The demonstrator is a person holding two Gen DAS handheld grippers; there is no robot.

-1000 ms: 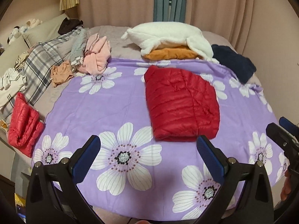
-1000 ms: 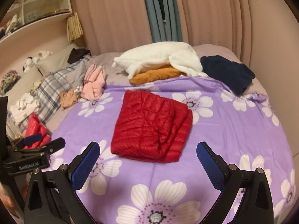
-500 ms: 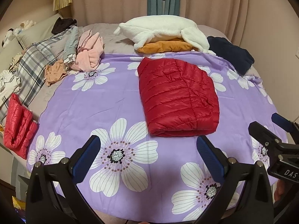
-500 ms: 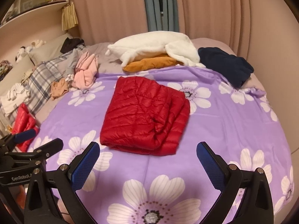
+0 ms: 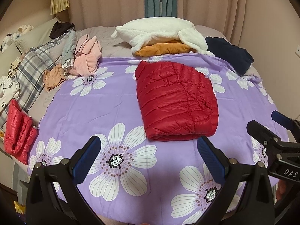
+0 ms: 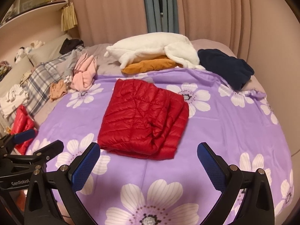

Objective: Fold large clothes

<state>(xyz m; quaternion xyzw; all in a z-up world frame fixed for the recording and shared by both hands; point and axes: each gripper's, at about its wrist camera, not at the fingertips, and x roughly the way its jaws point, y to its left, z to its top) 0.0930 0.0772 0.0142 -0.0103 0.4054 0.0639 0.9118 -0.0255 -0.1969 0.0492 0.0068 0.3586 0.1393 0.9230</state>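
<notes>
Both spread claws, left claw [image 5: 148, 154] and right claw [image 6: 149, 160], hover empty just short of the folded red jacket [image 5: 175, 99].

A folded red quilted puffer jacket [image 6: 144, 120] lies at the centre of the frame on a purple bedspread with white flowers [image 6: 225, 131], beyond the wide-spread blue-padded right gripper [image 6: 148, 161], with the left gripper [image 6: 35, 140] at lower left.

red jacket [image 5: 176, 101] — purple sheet [image 5: 97, 108], white flowers.
</notes>
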